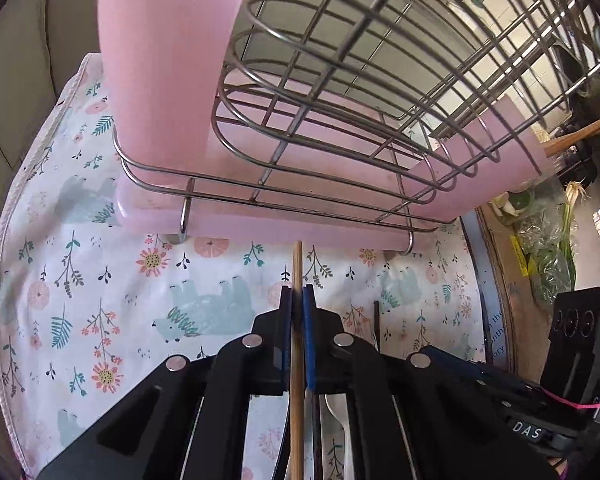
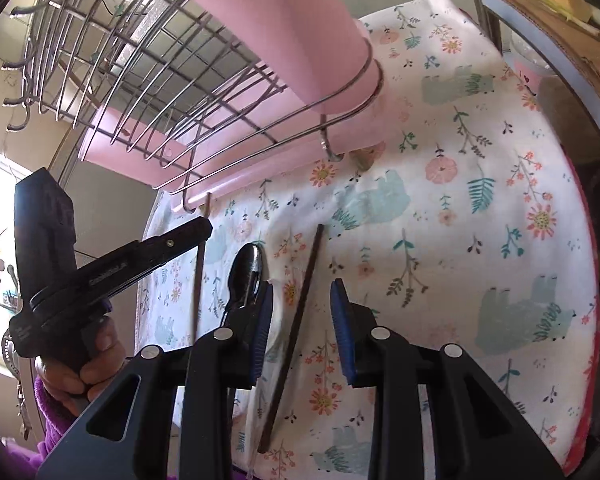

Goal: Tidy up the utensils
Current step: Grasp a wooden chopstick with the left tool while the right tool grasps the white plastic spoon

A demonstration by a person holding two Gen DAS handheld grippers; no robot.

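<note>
Floral cloth below; my left gripper clamps the light chopstick, right gripper gapes over the dark chopstick: I'd lift level.

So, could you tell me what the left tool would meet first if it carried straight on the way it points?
Probably the pink tray under the wire rack: the left tool points at its front edge, and the wooden chopstick it grips would get there first. Depth is uncertain.
</note>
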